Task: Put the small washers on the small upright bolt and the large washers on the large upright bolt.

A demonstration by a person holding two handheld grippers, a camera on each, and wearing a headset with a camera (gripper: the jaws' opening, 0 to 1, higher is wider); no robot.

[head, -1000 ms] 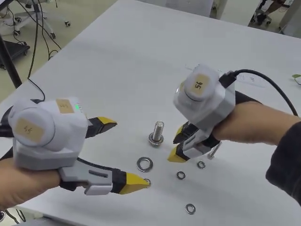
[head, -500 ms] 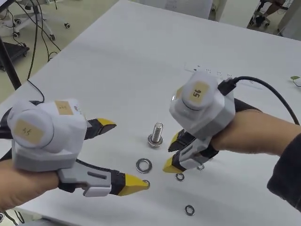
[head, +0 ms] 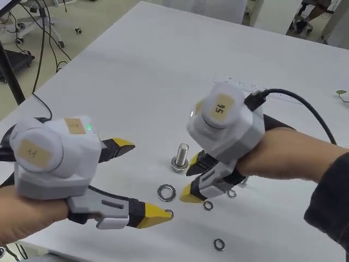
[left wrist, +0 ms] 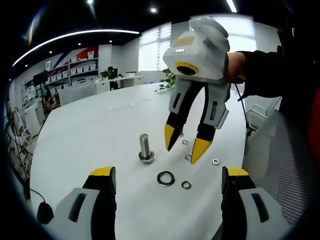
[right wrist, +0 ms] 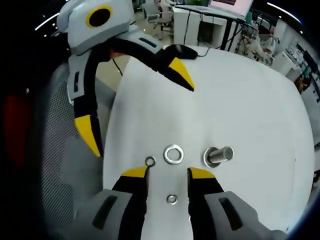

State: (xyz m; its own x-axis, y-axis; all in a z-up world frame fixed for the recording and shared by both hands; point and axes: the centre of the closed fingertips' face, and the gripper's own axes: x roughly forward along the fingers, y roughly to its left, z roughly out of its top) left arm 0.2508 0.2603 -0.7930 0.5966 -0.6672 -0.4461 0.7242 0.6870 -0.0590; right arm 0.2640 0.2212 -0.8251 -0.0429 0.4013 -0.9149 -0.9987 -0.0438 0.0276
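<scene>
The large upright bolt (head: 181, 156) stands mid-table with a washer round its base. A loose large washer (head: 167, 192) lies in front of it. Small washers (head: 208, 205) (head: 219, 244) are scattered nearby. My right gripper (head: 190, 177) hovers open just right of the large washer, tips pointing down, nothing held. Its own view has the large washer (right wrist: 173, 154) just beyond the tips, a small washer (right wrist: 172, 199) on the table between the jaws and the bolt (right wrist: 220, 155) to the right. My left gripper (head: 140, 179) is wide open at the near left, facing the bolt (left wrist: 145, 148) and large washer (left wrist: 166, 178).
The white table (head: 163, 71) stretches bare toward the far side. The right gripper's black cable (head: 305, 103) trails off to the right. A floor with cables and chair bases lies past the left table edge (head: 49, 71).
The right gripper has moved left, toward the loose large washer, and now covers the small bolt that stood by its fingers. The left gripper has stayed put.
</scene>
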